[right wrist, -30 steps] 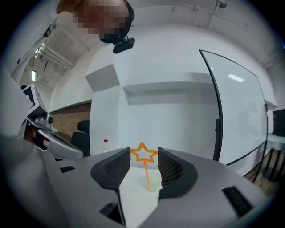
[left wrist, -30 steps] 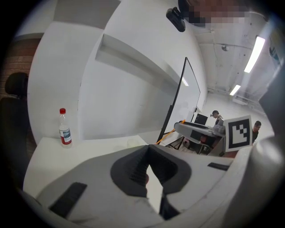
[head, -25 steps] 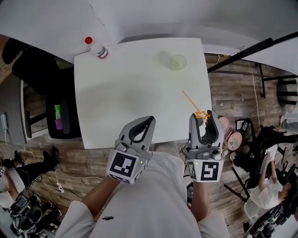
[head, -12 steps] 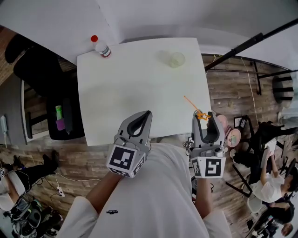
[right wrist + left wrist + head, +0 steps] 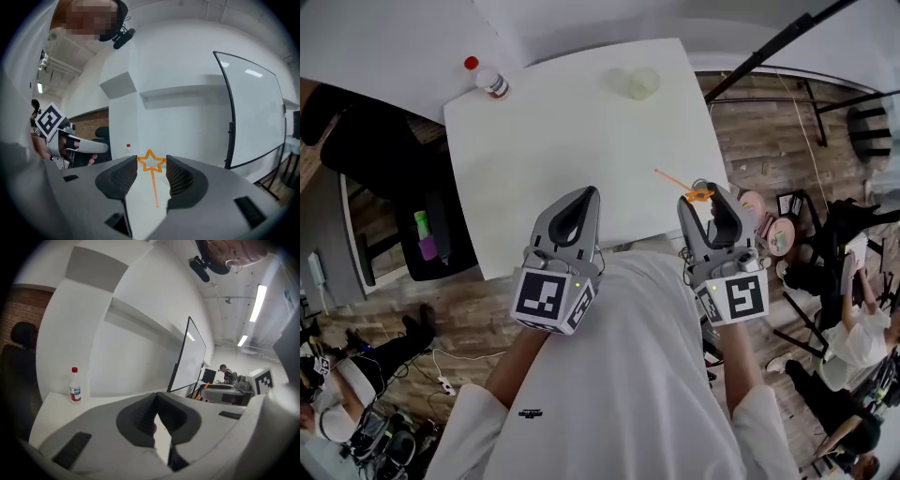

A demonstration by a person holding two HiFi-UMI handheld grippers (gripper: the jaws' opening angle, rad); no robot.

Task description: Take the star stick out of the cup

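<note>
**Star stick out of the cup, pinched in the right gripper**

The right gripper (image 5: 151, 162) holds the star stick (image 5: 154, 187) by its star end. In the right gripper view, the orange star sits between the two jaw tips, its side points pressed against the ribbed pads, and the thin shaft runs down from it toward the white table (image 5: 562, 150).

In the head view, the right gripper (image 5: 712, 195) is at the table's near right corner. The star stick (image 5: 675, 181) reaches out from the jaws over the tabletop, up and to the left. I cannot tell whether its free end touches the surface.

The cup (image 5: 643, 82) stands upright near the far right edge of the table, well apart from the stick.

The left gripper (image 5: 584, 197) is over the near edge of the table, left of the right one. In the left gripper view, the left gripper (image 5: 156, 397) has its jaws pressed together at the tips, with nothing between them.

A bottle (image 5: 490, 82) with a red cap stands at the far left corner of the table.
</note>
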